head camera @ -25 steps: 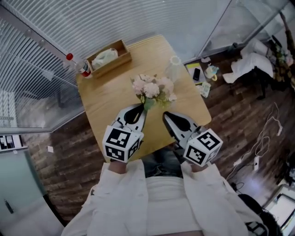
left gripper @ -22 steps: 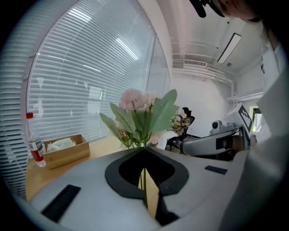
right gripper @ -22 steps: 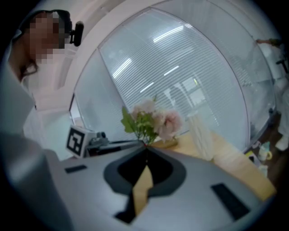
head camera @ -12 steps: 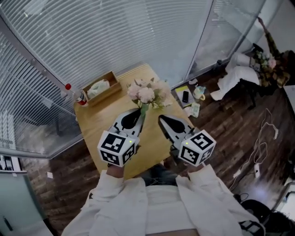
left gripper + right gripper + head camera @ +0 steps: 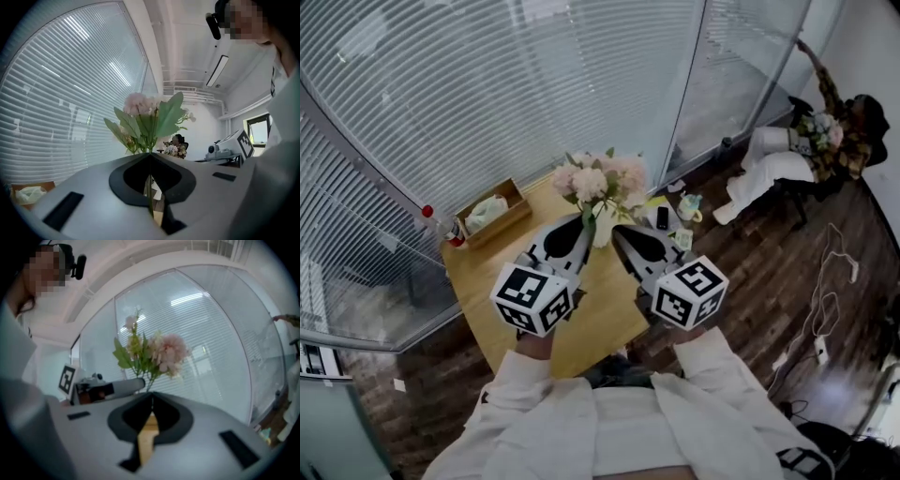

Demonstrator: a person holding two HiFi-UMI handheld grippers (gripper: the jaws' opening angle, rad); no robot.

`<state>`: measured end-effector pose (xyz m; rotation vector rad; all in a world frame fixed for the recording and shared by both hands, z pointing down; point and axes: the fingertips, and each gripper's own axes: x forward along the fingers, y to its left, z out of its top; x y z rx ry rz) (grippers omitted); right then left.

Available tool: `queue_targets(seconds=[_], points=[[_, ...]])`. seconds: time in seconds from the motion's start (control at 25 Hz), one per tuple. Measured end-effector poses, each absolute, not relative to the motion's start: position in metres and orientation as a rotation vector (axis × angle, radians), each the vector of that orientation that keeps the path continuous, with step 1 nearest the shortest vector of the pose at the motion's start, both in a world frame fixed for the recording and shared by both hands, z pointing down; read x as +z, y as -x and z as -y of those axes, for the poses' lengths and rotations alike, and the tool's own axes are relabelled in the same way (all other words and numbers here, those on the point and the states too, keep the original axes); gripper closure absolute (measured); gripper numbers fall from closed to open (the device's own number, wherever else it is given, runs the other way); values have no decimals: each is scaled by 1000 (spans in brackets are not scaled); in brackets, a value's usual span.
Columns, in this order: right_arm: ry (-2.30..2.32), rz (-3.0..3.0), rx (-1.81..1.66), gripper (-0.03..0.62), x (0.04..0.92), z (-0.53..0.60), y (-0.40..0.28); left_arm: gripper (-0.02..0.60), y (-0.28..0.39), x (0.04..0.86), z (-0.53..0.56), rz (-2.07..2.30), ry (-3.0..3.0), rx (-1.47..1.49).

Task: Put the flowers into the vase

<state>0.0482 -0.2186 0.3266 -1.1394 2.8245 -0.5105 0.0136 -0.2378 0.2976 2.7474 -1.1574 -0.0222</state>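
Observation:
A bunch of pale pink flowers with green leaves stands up from the tip of my left gripper, high above the wooden table. In the left gripper view the green stem runs through the shut jaws of that gripper and the blooms rise above them. My right gripper is close beside the left one, its jaws together with nothing seen between them. In the right gripper view the flowers stand just beyond its tip, with the left gripper beside them. I cannot make out the vase behind the flowers and grippers.
A wooden box with a pale bundle and a red-capped bottle sit at the table's far left. Small items and a mug lie on the dark floor to the right. A glass wall with blinds stands behind; a person sits far right.
Both grippers have risen together with the bunch of flowers. The table now lies farther below, and the flowers cover the spot where the vase stood.

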Motion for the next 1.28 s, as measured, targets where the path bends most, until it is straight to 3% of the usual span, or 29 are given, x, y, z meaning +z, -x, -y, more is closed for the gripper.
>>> queue_targets(seconds=[1.28], points=[[1109,-2856,-459,580,313,355,-45,568,-19,247,353,947,-2859,-689]])
